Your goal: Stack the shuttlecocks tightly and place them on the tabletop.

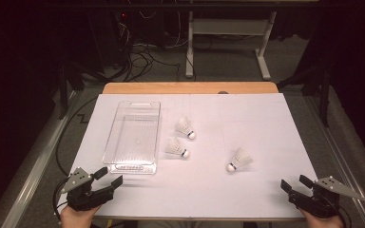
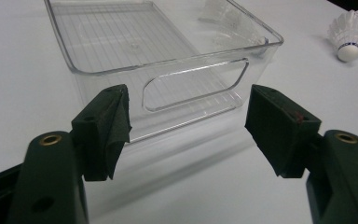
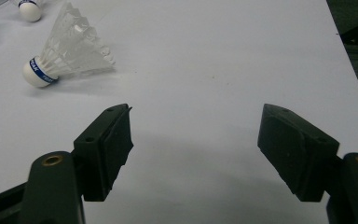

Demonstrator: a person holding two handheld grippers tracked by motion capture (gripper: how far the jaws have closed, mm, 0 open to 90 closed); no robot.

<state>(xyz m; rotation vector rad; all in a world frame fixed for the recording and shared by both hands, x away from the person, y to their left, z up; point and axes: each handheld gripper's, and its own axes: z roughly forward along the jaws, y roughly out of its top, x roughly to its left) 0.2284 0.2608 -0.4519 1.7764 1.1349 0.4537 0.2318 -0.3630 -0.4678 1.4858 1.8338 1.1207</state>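
Note:
A clear plastic bin (image 1: 134, 135) lies empty on the left half of the white table (image 1: 247, 118); its near end wall with a handle slot (image 2: 193, 86) faces my left gripper. Three white shuttlecocks lie on the table: one (image 1: 185, 127) right of the bin, one (image 1: 177, 148) just nearer, one (image 1: 238, 159) toward the right. My left gripper (image 1: 108, 176) rests open at the front left, a short way before the bin, jaws (image 2: 189, 128) wide apart with nothing between. My right gripper (image 1: 294, 184) is open at the front right corner; the right shuttlecock (image 3: 65, 49) lies ahead to its left.
The table's wooden far edge (image 1: 190, 88) borders a dark floor with cables (image 1: 142, 57) and a white desk frame (image 1: 228, 42). Metal rails (image 1: 28, 166) run along both sides of the table.

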